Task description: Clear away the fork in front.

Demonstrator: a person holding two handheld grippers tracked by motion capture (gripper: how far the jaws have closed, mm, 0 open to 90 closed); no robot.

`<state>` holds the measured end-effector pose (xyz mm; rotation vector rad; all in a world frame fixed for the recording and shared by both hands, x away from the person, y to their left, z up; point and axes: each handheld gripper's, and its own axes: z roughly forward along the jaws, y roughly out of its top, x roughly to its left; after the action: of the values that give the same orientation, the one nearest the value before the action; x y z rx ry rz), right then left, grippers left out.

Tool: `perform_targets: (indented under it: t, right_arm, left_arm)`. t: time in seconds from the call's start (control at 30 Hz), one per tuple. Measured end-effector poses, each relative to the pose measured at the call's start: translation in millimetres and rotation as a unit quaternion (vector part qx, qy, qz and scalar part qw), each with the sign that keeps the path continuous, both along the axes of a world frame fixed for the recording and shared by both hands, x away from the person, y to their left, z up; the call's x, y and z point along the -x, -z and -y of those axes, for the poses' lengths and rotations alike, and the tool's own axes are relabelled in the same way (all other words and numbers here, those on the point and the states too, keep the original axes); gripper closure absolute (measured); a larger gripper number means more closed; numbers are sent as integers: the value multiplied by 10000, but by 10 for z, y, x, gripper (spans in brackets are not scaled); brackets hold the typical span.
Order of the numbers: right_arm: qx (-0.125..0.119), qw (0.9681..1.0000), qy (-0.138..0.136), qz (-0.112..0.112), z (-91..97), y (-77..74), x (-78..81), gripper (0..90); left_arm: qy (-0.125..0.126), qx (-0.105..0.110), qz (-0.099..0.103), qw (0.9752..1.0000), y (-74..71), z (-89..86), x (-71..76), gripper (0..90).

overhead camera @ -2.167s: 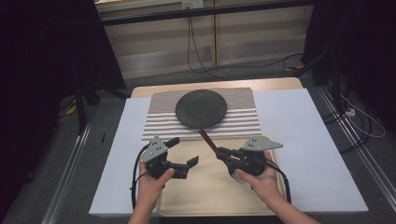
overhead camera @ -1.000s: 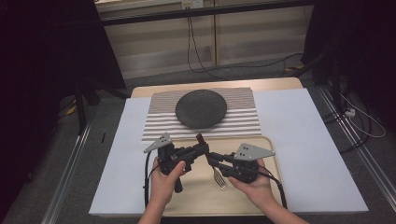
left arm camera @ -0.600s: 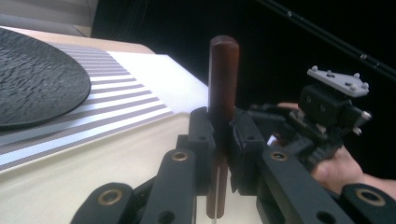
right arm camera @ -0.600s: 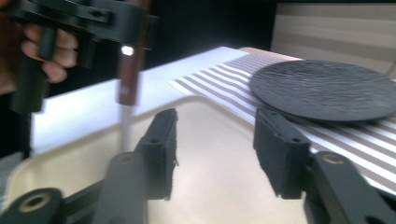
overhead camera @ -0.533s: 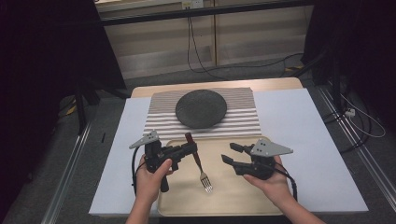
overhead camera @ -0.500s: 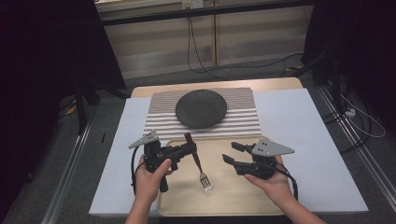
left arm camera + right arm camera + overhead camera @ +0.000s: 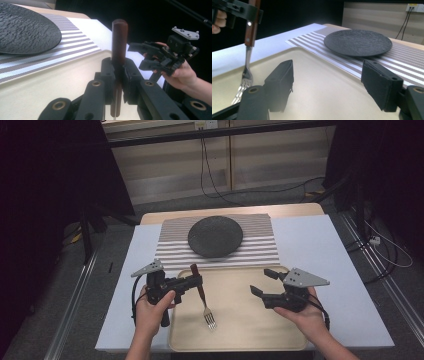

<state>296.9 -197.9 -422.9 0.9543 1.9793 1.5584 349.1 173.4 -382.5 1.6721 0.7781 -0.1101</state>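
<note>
Both hands level: left gripper (image 7: 196, 281) clamps fork (image 7: 201, 296), right gripper (image 7: 263, 282) opening.

Left claw (image 7: 117, 82) clamped on fork handle (image 7: 119, 42), brown wood, standing upright btwn the jaws. Beige tray (image 7: 45, 85) under claw. Black textured plate (image 7: 26, 31) far left on striped mat (image 7: 62, 48). Right claw (image 7: 146, 56) off to right, jaws apart, nothing btwn them.

No legible text, label, brand, number or sign on anything in view.
</note>
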Motion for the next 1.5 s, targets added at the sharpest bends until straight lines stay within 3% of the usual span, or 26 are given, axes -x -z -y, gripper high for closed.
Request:
perform_targets:
  t: [0.13,0.5,0.73,0.93,1.03,1.2,1.33,1.5]
  right_arm:
    - [-17,10000,90,25,74,10,11,248]
    - [14,9997,226,-79,269,53,42,211]
    - [124,9996,221,-125,343,77,80,201]
    - [69,9995,283,-159,425,118,103,190]
    - [7,9993,313,-186,457,142,102,187]
    - [-34,9993,318,-204,474,176,101,182]
    - [-67,9993,335,-172,496,165,105,182]
    - [-112,9991,349,-207,520,184,94,182]
  left_arm:
    - [14,-78,11,10000,-22,-53,-6,810]
    - [58,-323,-228,9992,20,-113,-52,810]
    - [86,-335,-390,9986,77,-156,-109,810]
    - [-150,-543,-162,9983,189,-133,-166,785]
    - [-243,-829,-47,9963,266,-97,-191,754]
    - [-248,-1123,-52,9934,371,-63,-224,711]
    - [-270,-1186,11,9926,424,-76,-250,687]
    - [-311,-1222,-55,9920,490,-130,-291,664]
